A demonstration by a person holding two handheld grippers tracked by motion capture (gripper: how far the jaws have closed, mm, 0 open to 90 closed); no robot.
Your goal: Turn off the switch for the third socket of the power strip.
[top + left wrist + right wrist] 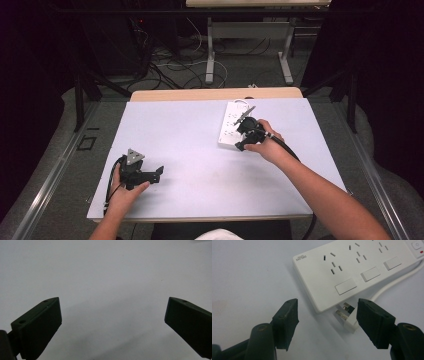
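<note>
Plug (347, 316) sits loose at 5 o'clock of the power strip (352, 267); my right gripper (328, 315) is released, so closing off-centre I'd probably knock it sideways.

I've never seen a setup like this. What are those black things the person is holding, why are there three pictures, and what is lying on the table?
A person sits at a white table and holds a hand-worked clamp with two black jaws in each hand. One picture looks down from above; the other two come from small cameras riding on the clamps, looking along their jaws. The left gripper rests over bare table, jaws wide apart, holding nothing. The right gripper is by a white power strip with three sockets and switches. Beside the strip lies its white plug, metal pins up, on a white cord. The right jaws are open, one close beside the plug; nothing is held.
</note>
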